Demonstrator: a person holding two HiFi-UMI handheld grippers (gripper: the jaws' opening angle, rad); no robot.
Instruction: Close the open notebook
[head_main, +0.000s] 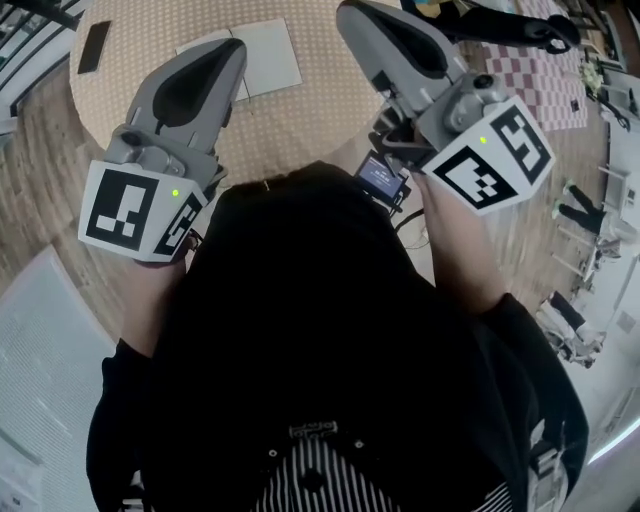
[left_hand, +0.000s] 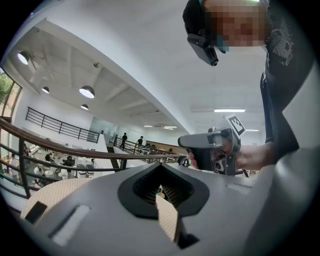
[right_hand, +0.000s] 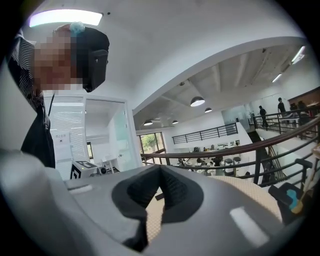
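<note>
The open notebook (head_main: 268, 55) lies flat, white pages up, at the far side of the round table with the beige dotted cloth (head_main: 150, 30). My left gripper (head_main: 232, 48) is held level over the table, and its tip covers part of the notebook's left page. Its jaws meet at the tip (left_hand: 160, 165), shut and holding nothing. To the right of the notebook is my right gripper (head_main: 347, 12), with its jaws closed together (right_hand: 160, 168) and nothing between them. Neither gripper view shows the notebook clearly.
A dark phone (head_main: 95, 45) lies on the table's far left. A checked cloth (head_main: 540, 70) and dark gear sit at the far right. The person's black-clad body fills the lower head view. A curved railing (left_hand: 75, 150) runs beyond the table.
</note>
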